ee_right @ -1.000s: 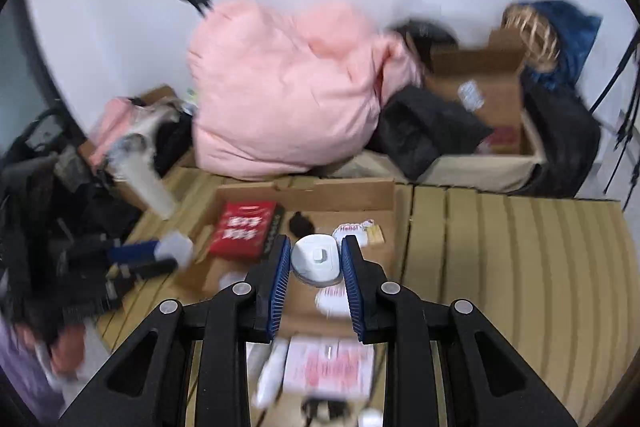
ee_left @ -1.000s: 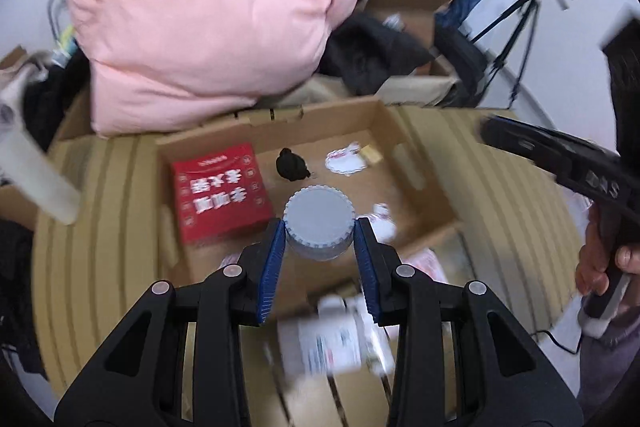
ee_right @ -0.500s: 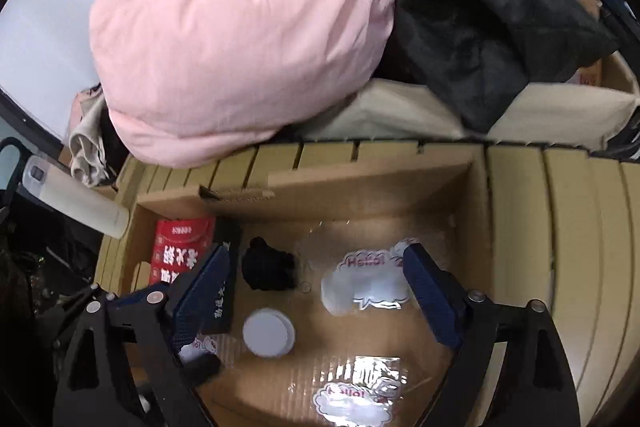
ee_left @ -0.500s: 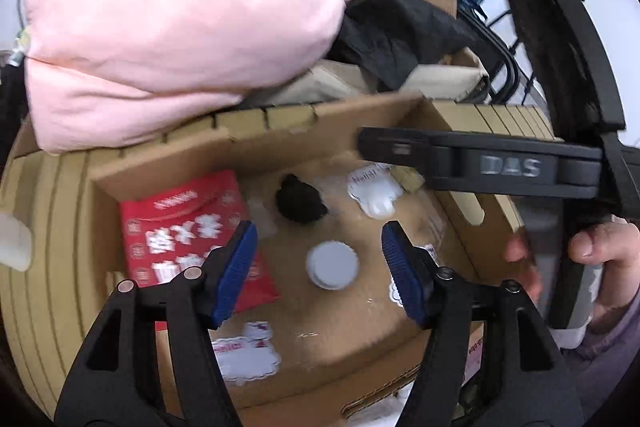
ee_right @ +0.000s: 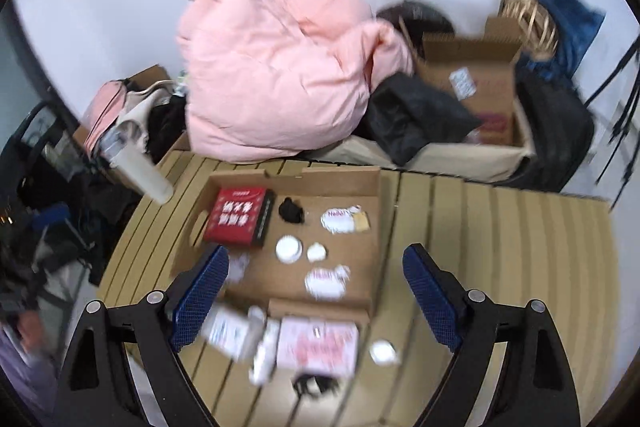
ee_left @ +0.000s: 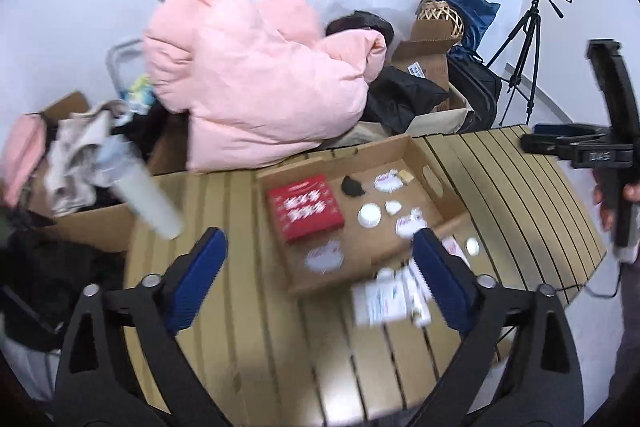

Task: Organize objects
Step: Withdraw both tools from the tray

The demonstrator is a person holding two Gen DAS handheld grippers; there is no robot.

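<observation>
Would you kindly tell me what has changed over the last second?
Both grippers let go: the left gripper dropped the round jar into the cardboard tray, the right gripper the small white piece. Their jaws have just been opening, empty now. The red box stayed put.

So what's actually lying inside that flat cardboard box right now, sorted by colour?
Red: 1, the red box
Black: 1, the black lump
Plain white: 2, the round white lid and the small white piece
White with red print: 3 packets, at and
Tan: 1, the tan tag
Total: 8
</observation>
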